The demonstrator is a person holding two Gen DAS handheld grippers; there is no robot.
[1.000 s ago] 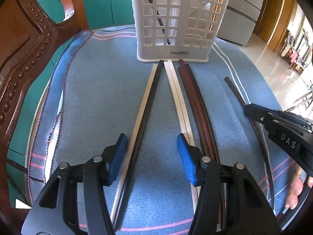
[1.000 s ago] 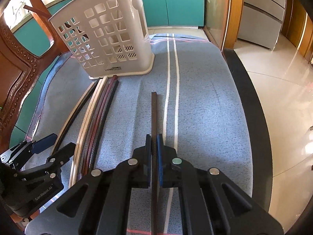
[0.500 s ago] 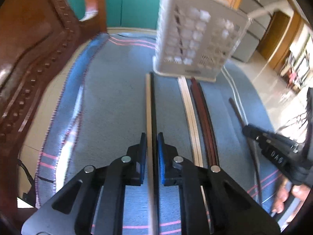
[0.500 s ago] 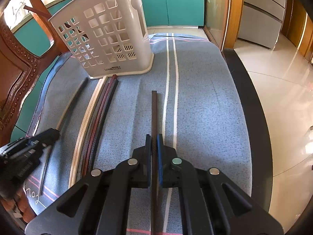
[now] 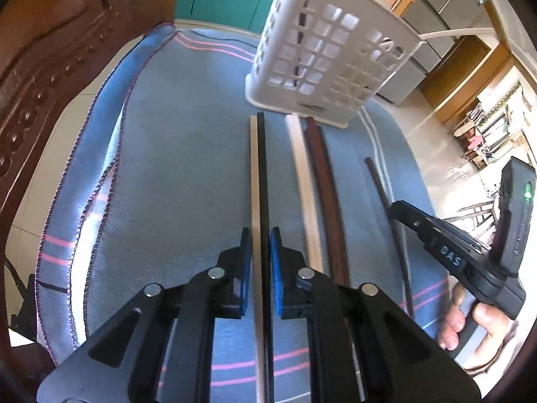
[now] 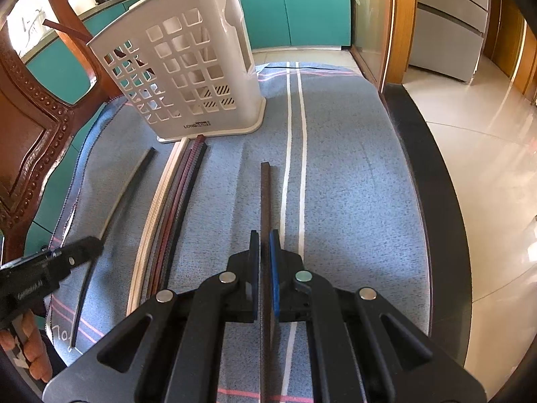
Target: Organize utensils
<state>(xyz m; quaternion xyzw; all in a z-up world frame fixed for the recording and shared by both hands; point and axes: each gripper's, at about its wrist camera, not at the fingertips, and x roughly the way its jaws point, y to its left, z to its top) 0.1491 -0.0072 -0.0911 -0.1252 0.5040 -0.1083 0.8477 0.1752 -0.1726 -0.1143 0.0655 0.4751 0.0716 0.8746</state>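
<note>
Black hand-held gripper (image 5: 261,262) with blue pads (image 5: 276,268), silver screws.

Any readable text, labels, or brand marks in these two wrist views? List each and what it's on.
"DAS": white letters on the black right gripper, seen in the left wrist view.
"LONG" plus blurred letters: dark label on the base of the white plastic lattice utensil basket.
Pale lettering on the black left gripper, seen in the right wrist view: too blurred to read.
Nothing else legible.

left wrist: low, forward | right wrist: same | shared: basket (image 5: 330,63)
</note>
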